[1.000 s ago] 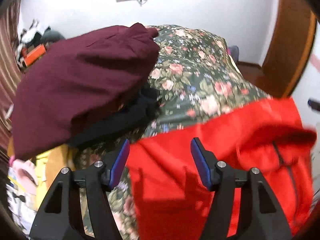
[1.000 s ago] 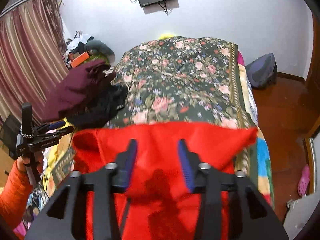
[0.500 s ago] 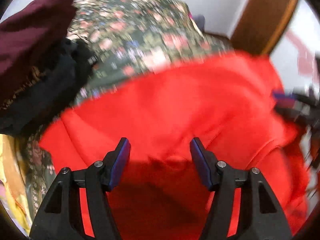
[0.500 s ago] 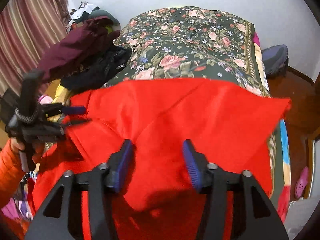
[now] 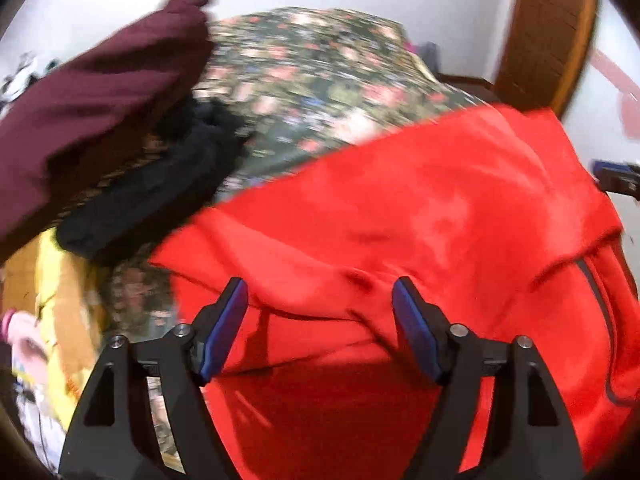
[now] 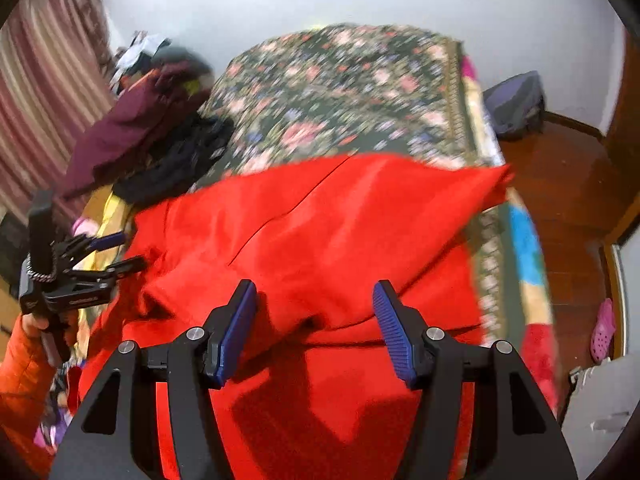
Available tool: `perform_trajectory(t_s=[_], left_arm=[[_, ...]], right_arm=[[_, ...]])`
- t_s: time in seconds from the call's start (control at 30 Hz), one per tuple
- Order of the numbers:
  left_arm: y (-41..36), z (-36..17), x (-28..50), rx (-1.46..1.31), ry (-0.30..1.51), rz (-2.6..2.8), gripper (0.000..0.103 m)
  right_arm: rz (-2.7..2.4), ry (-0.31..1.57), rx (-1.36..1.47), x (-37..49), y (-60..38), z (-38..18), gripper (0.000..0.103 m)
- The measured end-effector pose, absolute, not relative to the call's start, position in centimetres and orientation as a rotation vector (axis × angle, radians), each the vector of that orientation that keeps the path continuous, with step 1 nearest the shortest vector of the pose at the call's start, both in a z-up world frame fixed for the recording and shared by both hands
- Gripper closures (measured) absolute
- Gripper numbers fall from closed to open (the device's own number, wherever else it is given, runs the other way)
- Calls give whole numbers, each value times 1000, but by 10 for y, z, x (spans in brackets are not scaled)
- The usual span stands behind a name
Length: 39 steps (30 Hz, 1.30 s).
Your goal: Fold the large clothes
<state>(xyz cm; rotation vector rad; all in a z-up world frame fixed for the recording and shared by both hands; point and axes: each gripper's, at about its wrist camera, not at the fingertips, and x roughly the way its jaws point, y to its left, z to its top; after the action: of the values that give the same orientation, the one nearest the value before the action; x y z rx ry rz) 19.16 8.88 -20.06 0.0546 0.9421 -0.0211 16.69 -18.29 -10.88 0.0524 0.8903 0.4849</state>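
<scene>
A large red garment (image 5: 400,220) lies spread over the near end of the floral bedspread (image 5: 320,80). It bears a dark zip line (image 6: 280,216) and bunches into a fold near me. My left gripper (image 5: 320,300) hovers over that fold, its jaws opening; the cloth lies under the gap and no pad presses on it. My right gripper (image 6: 316,304) stands open above the red garment (image 6: 340,232) in the same way. The right wrist view also shows the left gripper (image 6: 128,250) at the garment's left edge, held by a hand in an orange sleeve (image 6: 20,360).
A maroon garment (image 5: 100,100) and a black one (image 5: 152,192) are piled on the bed's left side. Yellow bedding (image 5: 60,280) hangs below them. Striped curtains (image 6: 40,80) are at the left. A wooden floor (image 6: 560,200) with a dark bag (image 6: 516,104) is at the right.
Both grippers have sunk closer to the red garment and their jaws stand wider. The left wrist view swung right over the garment and partly back.
</scene>
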Motion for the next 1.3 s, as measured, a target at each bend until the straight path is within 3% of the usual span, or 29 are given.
perform_trajectory(t_s=[0.2,0.5,0.63,0.77,0.83,0.87,0.9,1.0,1.03,1.13,1.3], left_arm=[[145,-190,204,-132,887,167,18],[188,-261,215,-447,1048,192,18],[201,-290,208,-698,1053,92,11],[202,-293,207,-735,1055,76,10],[197,-287,207,-701,1049,67,20],[195,-282,210,-684,1044,66,31],[189,-274,210,-645,1025,74,37],[170,-253,211,-454,980,126,75],[160,-247,211,-390,974,124,82],[140,-231,210,-251,939,133,87],[130,-190,210,-185,845,90,89]], right_arm=[[353,902,238,195,-223,-114,41],[387,1090,442,236,-232,-175,41],[435,1088,505,237,-233,-181,40],[448,1079,518,236,-228,-179,38],[448,1067,500,236,-225,-176,41],[443,1058,490,235,-224,-175,42],[430,1054,471,232,-223,-172,49],[410,1023,425,230,-221,-165,69],[408,1015,413,230,-220,-162,76],[430,965,373,225,-219,-147,88],[456,884,348,225,-220,-120,89]])
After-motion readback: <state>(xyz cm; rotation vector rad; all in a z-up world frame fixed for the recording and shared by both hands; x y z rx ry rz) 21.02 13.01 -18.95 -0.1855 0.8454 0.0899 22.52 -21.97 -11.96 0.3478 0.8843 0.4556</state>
